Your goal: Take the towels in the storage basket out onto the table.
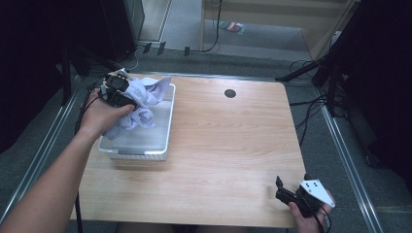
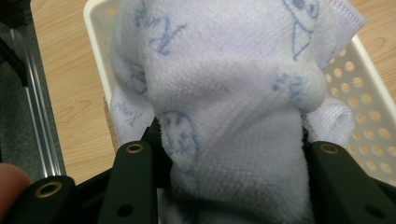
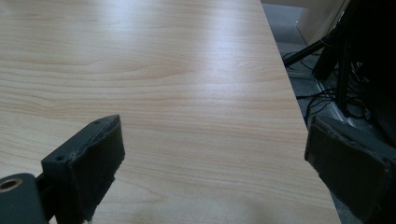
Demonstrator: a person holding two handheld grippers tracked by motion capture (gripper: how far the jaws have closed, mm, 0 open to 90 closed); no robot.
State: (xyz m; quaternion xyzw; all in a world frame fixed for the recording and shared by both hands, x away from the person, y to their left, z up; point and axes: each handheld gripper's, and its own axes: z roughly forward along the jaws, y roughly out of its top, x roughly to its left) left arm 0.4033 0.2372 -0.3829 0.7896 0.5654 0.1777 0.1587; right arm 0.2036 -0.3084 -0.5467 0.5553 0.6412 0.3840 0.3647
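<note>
Upper left of the high view, the left gripper (image 1: pixel 116 90) pinches the towel (image 1: pixel 143 104) bunched over the basket (image 1: pixel 165 131); the right gripper (image 1: pixel 286 191) idles wide-fingered, lower right of the bench (image 1: pixel 233 145).

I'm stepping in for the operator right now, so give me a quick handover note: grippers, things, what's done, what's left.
Left gripper: jaws shut on the pale lilac towel, held bunched above the white basket at the table's left.
Right gripper: jaws open, nothing between them, at the table's near right corner over bare wood.
Done: towel gripped.
Left: likely lift it clear of the basket and lay it on the table.
</note>
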